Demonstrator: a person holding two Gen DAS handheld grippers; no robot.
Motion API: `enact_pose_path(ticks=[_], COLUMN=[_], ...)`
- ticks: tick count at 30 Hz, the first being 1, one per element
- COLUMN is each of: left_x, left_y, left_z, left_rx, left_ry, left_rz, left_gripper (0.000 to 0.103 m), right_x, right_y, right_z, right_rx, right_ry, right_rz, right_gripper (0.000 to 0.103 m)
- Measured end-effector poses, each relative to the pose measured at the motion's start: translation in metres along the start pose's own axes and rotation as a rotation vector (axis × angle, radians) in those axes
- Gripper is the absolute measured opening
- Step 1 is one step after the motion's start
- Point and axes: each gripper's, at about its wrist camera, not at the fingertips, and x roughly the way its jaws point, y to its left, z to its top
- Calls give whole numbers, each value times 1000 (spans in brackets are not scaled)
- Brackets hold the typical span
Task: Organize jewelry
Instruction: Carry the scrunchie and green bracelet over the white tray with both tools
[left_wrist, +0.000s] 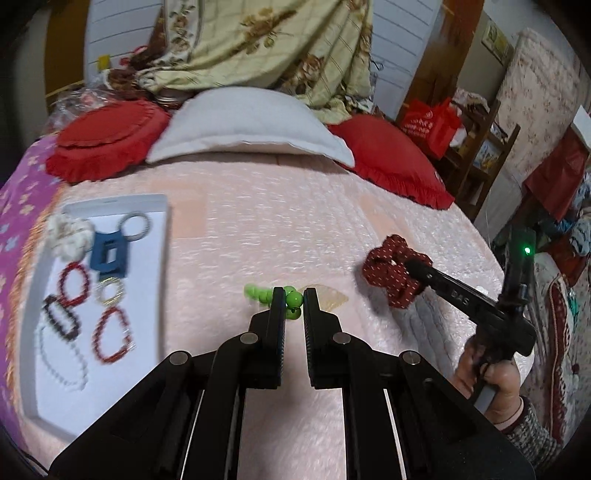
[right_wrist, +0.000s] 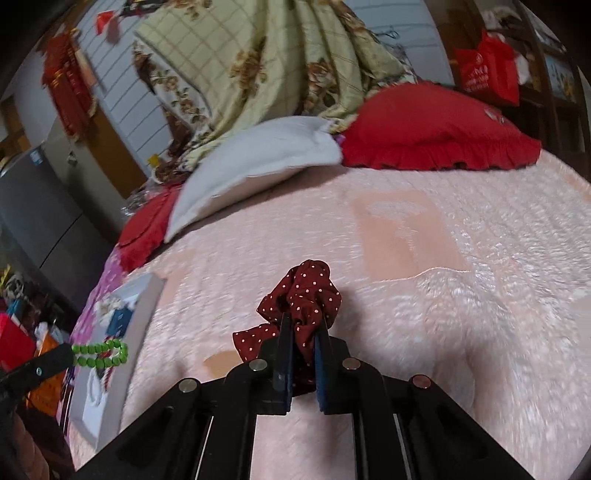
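My left gripper (left_wrist: 294, 300) is shut on a green bead bracelet (left_wrist: 269, 293) and holds it above the pink bedspread; it also shows in the right wrist view (right_wrist: 101, 354). My right gripper (right_wrist: 303, 325) is shut on a dark red polka-dot scrunchie (right_wrist: 301, 295), seen from the left wrist view (left_wrist: 391, 275) lifted at the right. A white tray (left_wrist: 147, 295) at the left holds bracelets, a blue clip (left_wrist: 109, 254), a white crochet flower and a bead necklace.
A white pillow (left_wrist: 251, 125) and red cushions (left_wrist: 395, 158) lie at the head of the bed. A floral quilt (left_wrist: 269, 48) hangs behind. A translucent clip (left_wrist: 328, 295) lies on the bedspread by the left fingers.
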Motion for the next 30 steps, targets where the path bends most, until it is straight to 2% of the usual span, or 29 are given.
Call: enact_pose_path(ticks=[10, 17, 21, 26, 30], left_x=[-66, -85, -91, -97, -100], left_y=[63, 107, 127, 135, 135], left_z=[-32, -50, -62, -75, -85], left_rx=[-114, -180, -223, -214, -196], left_ry=[-71, -84, -81, -96, -112], left_rz=[56, 145, 164, 292, 344], left_gripper=[8, 8, 8, 8, 8], right_x=[-41, -37, -32, -30, -30], right_y=[79, 141, 179, 212, 226], right_z=[-29, -48, -59, -73, -82], right_rx=[-125, -232, -302, -348, -371], right_ry=[20, 61, 84, 101, 116], right_rz=[40, 92, 128, 170, 178], right_gripper=[9, 9, 9, 9, 9])
